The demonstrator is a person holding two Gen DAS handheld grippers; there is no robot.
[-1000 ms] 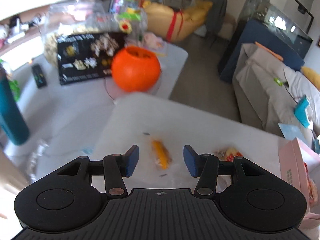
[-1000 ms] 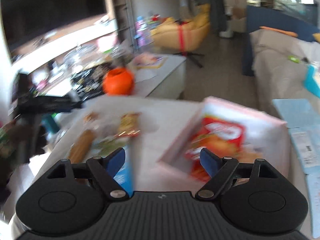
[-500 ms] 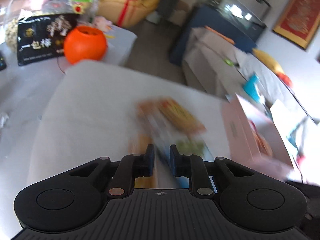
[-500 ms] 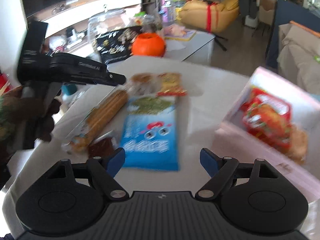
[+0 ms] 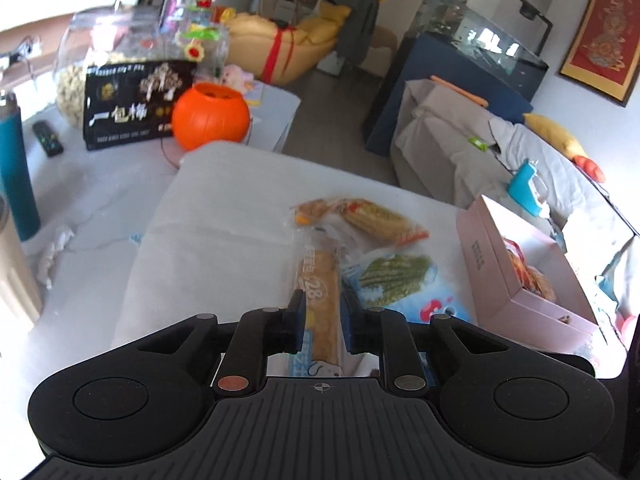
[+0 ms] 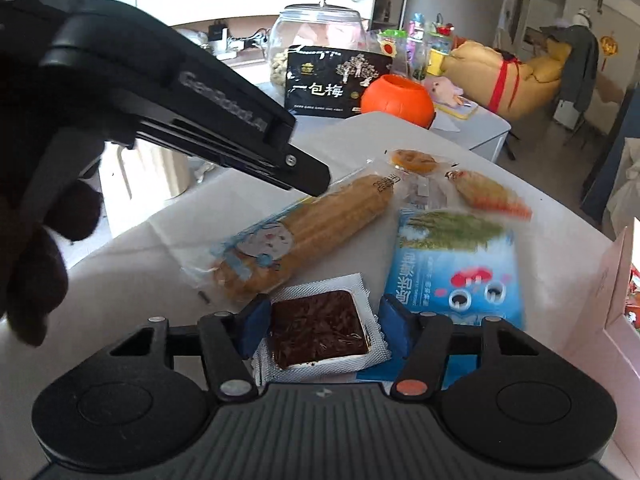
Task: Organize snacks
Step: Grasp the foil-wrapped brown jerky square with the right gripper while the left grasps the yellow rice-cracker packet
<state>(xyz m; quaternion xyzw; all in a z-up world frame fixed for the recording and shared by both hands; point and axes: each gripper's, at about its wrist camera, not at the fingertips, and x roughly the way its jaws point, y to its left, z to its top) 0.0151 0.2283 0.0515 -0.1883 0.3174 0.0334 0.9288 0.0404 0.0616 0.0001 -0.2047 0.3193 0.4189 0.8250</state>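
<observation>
The left tool (image 5: 322, 322) pinches the long bread-stick pack (image 5: 322, 292) on the tabletop (image 5: 224, 208) — the right tool (image 6: 319, 330) gapes wide around the brown square packet (image 6: 319, 330).

An orange pumpkin bucket (image 5: 211, 116) stands on the low table beyond the counter (image 5: 224, 216), just beside a black box (image 5: 134, 104) with white lettering and a big glass jar (image 6: 320, 36) behind it. Left of these lie a remote (image 5: 47, 143) and a teal bottle (image 5: 14, 168). Farther back are a yellow armchair (image 5: 276, 52) and a glass tank (image 5: 476, 40).
</observation>
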